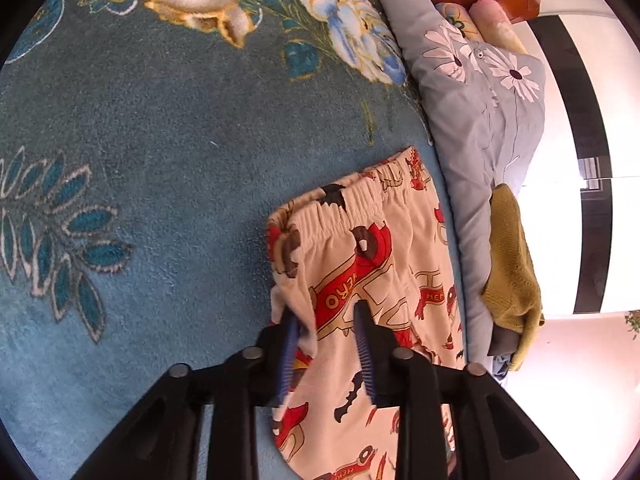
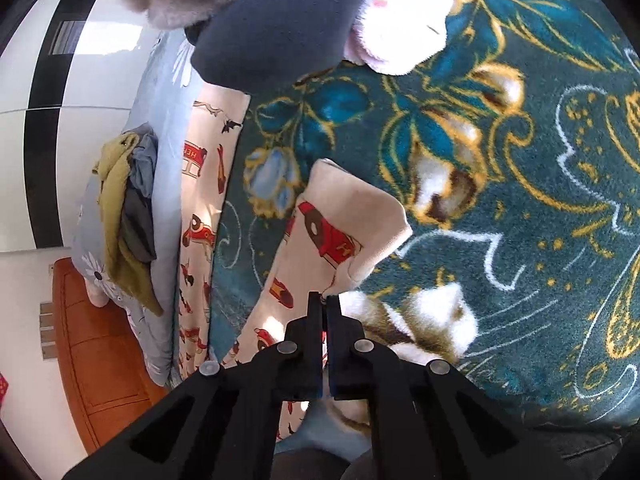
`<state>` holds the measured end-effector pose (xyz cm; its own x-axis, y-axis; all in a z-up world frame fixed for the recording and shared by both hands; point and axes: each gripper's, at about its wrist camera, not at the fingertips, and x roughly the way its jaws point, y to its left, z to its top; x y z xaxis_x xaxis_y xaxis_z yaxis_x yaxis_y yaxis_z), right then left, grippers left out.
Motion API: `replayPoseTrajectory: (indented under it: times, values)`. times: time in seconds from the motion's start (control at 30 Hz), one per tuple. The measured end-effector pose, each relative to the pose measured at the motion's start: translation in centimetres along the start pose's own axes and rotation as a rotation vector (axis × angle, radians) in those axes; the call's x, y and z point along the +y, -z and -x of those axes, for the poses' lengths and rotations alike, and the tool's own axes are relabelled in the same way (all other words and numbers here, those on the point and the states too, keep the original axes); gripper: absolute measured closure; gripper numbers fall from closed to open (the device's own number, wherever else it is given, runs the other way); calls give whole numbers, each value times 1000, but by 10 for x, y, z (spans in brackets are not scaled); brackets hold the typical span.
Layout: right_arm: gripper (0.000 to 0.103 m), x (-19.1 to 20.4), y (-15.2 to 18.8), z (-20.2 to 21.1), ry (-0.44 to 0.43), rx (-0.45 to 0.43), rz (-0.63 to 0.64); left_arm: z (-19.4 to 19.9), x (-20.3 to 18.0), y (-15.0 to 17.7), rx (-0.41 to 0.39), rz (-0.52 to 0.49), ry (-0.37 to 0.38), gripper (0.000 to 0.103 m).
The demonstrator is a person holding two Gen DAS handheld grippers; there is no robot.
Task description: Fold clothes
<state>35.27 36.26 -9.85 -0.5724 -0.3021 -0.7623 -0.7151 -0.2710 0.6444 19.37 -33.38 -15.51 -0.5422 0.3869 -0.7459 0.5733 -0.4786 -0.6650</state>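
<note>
Cream child's trousers (image 1: 360, 248) printed with red cars lie on a blue floral blanket (image 1: 160, 140), elastic waistband toward the far end. My left gripper (image 1: 327, 312) hovers over the fabric just below the waistband, open; a small fold of cloth rests against its left finger without being pinched. In the right wrist view one trouser leg (image 2: 320, 220) is lifted and folded over, its edge pinched by my right gripper (image 2: 323, 298), which is shut on it. The other leg (image 2: 200, 200) lies flat along the blanket's edge.
A grey flower-print pillow (image 1: 480, 120) borders the trousers, with an olive knit garment (image 1: 512, 272) piled on it. An orange wooden cabinet (image 2: 104, 344) stands beyond. A dark grey garment (image 2: 280, 20) and pink fluffy fabric (image 2: 400, 28) lie at the blanket's far end.
</note>
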Motion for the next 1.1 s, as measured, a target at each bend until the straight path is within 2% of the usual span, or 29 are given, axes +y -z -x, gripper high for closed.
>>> replayPoseTrajectory:
  times: [0.1,0.27,0.3,0.33,0.37,0.53,0.73,0.87,1.1]
  values:
    - [102,1,0,-1,-1,7,4,-2,-3,2,-2,-32,-66,72]
    - [102,-9,2,-5,11,16,-25,-2,-2,4,-12,-58,-104,76]
    - [102,-10,2,-5,12,16,-31,0,-1,5,-18,-59,-115,84]
    - [102,-10,2,-4,9,15,-34,2,-1,6,-23,-60,-131,98]
    - [102,-10,2,-3,4,15,-33,3,-1,7,-26,-60,-148,99]
    - [102,12,-3,9,-74,-5,-4,30,-3,-2,-58,48,27,101]
    - [102,74,-25,22,-195,-61,83,40,-42,-27,-62,88,147,101]
    - [102,111,-55,6,-195,-89,109,19,-79,-53,-50,98,158,101]
    - [102,162,-117,-59,-102,-109,102,-38,-138,-91,-40,83,67,101]
